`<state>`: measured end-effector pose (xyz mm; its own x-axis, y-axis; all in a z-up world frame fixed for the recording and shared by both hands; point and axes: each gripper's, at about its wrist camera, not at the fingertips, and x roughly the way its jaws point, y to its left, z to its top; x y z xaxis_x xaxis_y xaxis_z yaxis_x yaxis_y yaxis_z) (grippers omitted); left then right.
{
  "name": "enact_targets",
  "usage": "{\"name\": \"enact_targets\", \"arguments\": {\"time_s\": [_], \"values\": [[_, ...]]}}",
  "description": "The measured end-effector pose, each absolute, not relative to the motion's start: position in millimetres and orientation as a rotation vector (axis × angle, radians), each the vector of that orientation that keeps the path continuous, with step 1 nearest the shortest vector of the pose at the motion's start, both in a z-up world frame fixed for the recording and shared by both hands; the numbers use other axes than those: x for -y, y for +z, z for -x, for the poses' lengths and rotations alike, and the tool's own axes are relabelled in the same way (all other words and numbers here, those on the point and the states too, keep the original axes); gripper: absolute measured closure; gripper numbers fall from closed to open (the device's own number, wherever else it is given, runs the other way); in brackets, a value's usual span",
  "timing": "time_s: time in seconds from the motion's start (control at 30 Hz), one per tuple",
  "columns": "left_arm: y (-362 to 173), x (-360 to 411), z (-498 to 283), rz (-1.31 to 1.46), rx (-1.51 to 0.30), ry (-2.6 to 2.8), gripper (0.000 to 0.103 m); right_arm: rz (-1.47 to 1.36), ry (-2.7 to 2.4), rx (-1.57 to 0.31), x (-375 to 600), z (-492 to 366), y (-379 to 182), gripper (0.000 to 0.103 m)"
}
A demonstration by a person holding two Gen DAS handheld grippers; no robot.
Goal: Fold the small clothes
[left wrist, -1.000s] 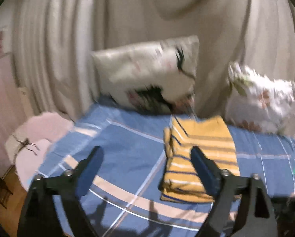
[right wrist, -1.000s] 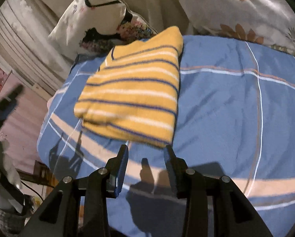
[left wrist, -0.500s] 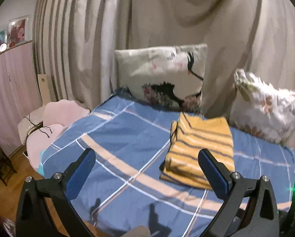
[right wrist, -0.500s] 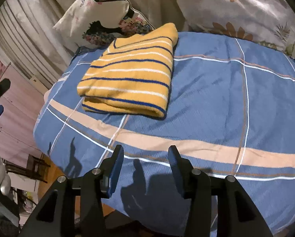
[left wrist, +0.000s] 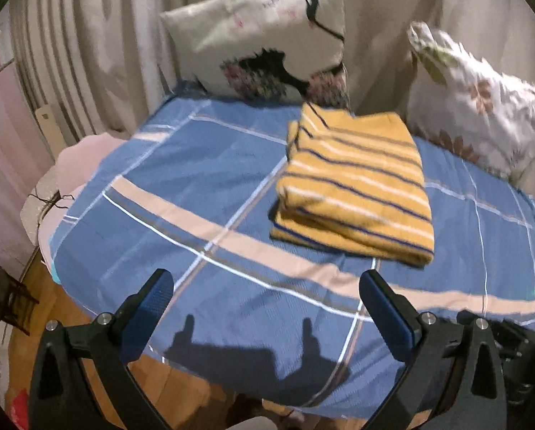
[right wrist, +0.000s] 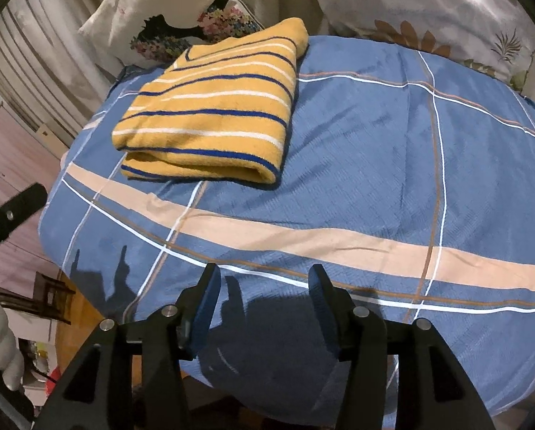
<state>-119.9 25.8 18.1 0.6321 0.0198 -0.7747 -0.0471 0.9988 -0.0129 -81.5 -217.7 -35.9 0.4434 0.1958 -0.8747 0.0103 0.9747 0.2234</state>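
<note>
Folded sweater (left wrist: 353, 186) on plaid bedspread (left wrist: 203, 186)

Blue plaid bedspread (left wrist: 203, 165) over a bed, two floral pillows (left wrist: 267, 36) (left wrist: 475, 107) propped against pale pleated curtains (left wrist: 88, 43) (drawn shut). Wooden floor (left wrist: 34, 294) below, pink wall (left wrist: 2, 125) leftward.

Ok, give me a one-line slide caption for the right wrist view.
Open right gripper hovers over the blue plaid bedspread, short of the folded yellow striped garment lying near two pillows.

Floral pillow (left wrist: 479, 104) blurred, cut off at right edge (pattern unclear).
</note>
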Motion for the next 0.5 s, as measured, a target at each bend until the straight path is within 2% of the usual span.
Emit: {"name": "enact_targets", "arguments": {"time_s": [0.5], "values": [[-2, -33, 111, 0.03, -0.973, -0.01, 0.0, -0.153, 0.081, -1.133, 199, 63, -42, 0.046]]}}
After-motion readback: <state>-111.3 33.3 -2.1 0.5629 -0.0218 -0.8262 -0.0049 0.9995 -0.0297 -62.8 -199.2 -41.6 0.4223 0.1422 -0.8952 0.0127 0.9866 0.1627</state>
